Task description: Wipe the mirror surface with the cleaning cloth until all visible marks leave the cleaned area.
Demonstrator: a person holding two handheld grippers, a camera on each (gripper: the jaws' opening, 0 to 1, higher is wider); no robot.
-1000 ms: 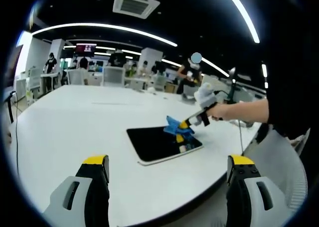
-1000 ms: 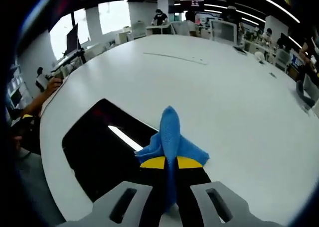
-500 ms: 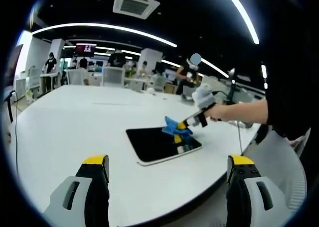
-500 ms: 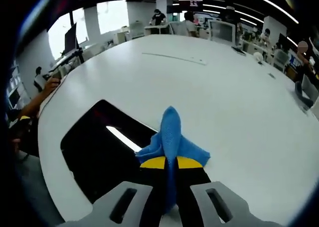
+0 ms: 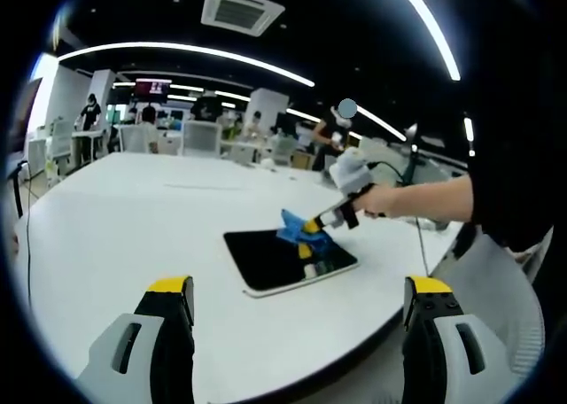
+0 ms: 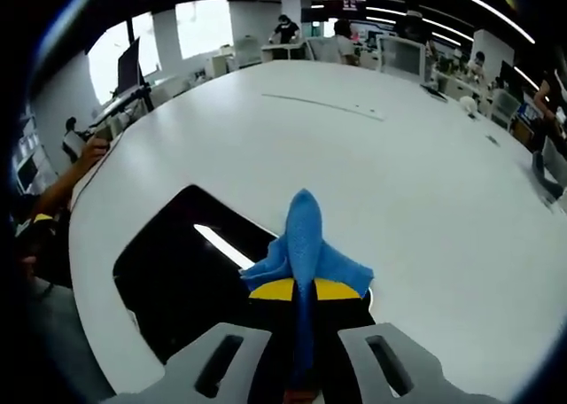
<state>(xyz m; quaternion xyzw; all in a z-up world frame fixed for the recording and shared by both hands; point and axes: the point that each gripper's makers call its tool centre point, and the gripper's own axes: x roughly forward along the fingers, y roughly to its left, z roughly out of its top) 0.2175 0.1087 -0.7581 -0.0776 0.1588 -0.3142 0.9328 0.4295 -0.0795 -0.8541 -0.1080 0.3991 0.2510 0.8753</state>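
Fingers (image 6: pixel 306 291) of the right gripper (image 6: pixel 299 308) are pinched tight on the blue cleaning cloth (image 6: pixel 305 247), whose folds stand up between the yellow tips and spill out to either side in the right gripper view. The cloth rests on the mirror (image 6: pixel 190 275), at the edge nearest this gripper, and a bright strip of ceiling light is reflected in the glass just beside the cloth. The mirror is a dark rounded rectangle with a pale rim, lying flat on the white desk (image 6: pixel 425 182) close to the desk's curved edge.

In the left gripper view the mirror (image 5: pixel 276 256) lies ahead on the desk (image 5: pixel 115 227), and the right gripper (image 5: pixel 312 226) reaches down to it from the right, held by a gloved hand (image 5: pixel 354 175) on an outstretched arm. The cloth (image 5: pixel 296 228) sits at the mirror's far right part, bunched at the gripper's tip and touching the glass.

The left gripper (image 5: pixel 297 311) is well apart from the mirror, on the near side of the desk. Its two yellow-tipped fingers (image 5: pixel 170 291) stand wide apart with nothing between them.

Beyond the mirror, at the far side of the desk, stand white chairs (image 5: pixel 202 136) and several people in an office lit by long curved ceiling lights (image 5: pixel 186 51).
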